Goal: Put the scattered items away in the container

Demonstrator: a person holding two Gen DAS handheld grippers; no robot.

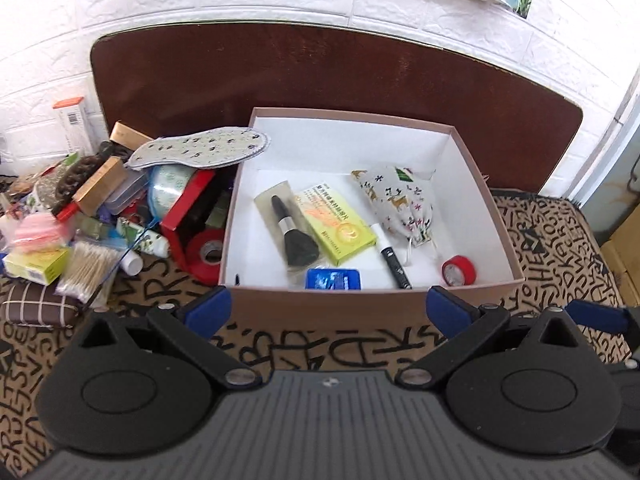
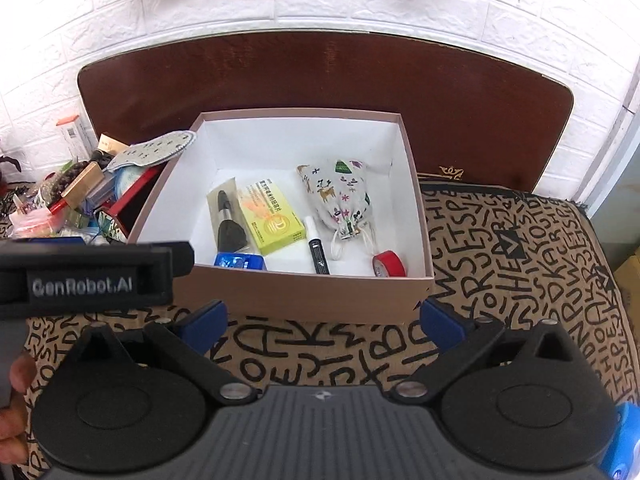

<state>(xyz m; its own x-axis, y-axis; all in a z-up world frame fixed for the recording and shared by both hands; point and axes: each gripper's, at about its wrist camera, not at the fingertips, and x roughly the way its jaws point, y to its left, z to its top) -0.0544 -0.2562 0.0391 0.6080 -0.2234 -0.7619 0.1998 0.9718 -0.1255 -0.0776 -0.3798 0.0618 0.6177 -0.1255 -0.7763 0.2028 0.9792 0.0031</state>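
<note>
A pink cardboard box (image 1: 332,304) with a white inside stands on the patterned cloth; it also shows in the right wrist view (image 2: 304,292). In it lie a makeup brush (image 1: 290,232), a yellow-green medicine box (image 1: 338,224), a printed drawstring pouch (image 1: 400,200), a black-and-white pen (image 1: 392,258), a small red tape roll (image 1: 459,271) and a blue tin (image 1: 333,279). A pile of scattered items (image 1: 100,208) lies left of the box, with a patterned eye mask (image 1: 200,148) on top and a large red tape roll (image 1: 206,254). My left gripper (image 1: 328,314) is open and empty in front of the box. My right gripper (image 2: 322,322) is open and empty too.
A dark wooden headboard (image 1: 320,72) and a white brick wall stand behind the box. A brown checked pouch (image 1: 36,308) and a bag of cotton swabs (image 1: 90,268) lie at the pile's front. The left gripper's body (image 2: 92,276) fills the right wrist view's left side.
</note>
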